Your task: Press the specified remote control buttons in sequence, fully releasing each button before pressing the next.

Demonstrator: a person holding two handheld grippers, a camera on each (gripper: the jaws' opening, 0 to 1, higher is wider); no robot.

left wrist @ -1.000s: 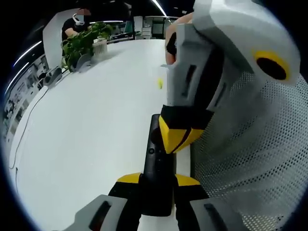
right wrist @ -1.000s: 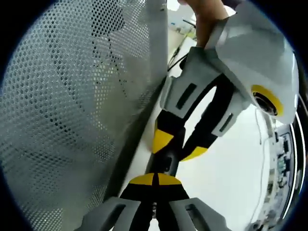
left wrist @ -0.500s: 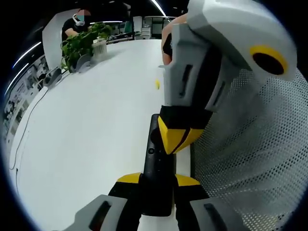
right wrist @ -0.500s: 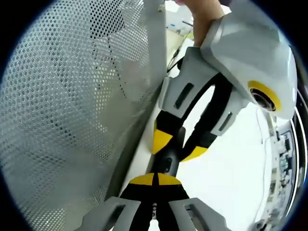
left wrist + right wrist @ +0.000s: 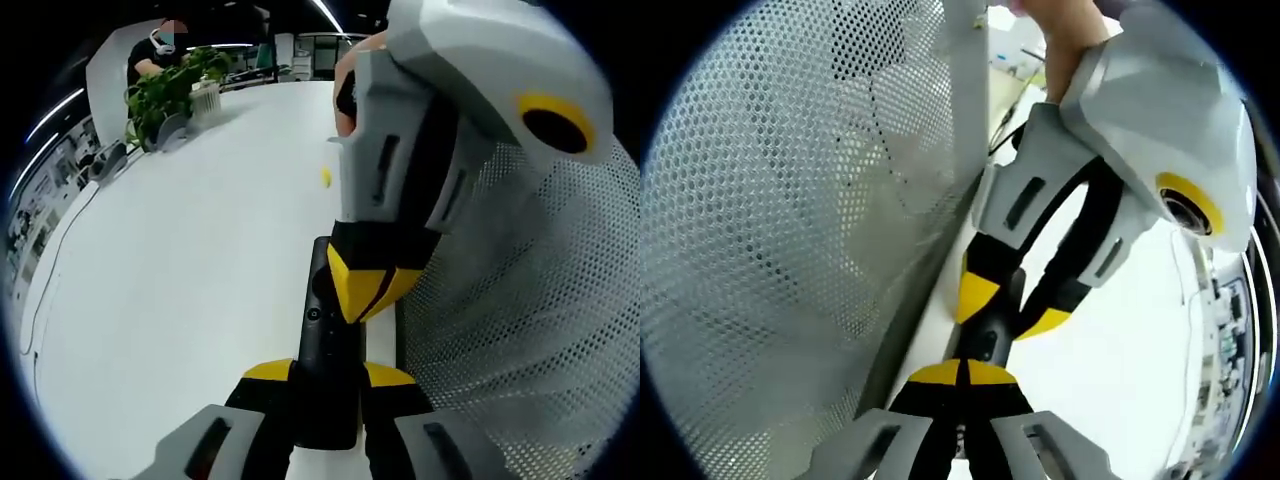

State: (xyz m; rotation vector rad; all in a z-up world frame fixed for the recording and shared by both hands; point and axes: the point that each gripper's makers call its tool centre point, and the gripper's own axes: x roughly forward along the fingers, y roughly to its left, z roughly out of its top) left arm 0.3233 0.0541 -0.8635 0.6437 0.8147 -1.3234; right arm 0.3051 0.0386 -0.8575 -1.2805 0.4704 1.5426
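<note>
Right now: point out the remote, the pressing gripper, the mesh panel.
remote [image 5: 322,385], left gripper view, lower body between the jaws.
right gripper [image 5: 362,285], left gripper view, closed yellow tips.
mesh panel [image 5: 790,230], right gripper view, perforated face.

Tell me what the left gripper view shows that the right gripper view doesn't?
Left gripper view: a plant, a seated person behind it, and a small yellow thing far off on the table.
Right gripper view: a hand holding the left gripper, and a dark cable.
Both: the remote clamped in the left gripper, the shut right gripper with its tips on it, and the mesh panel alongside.
</note>
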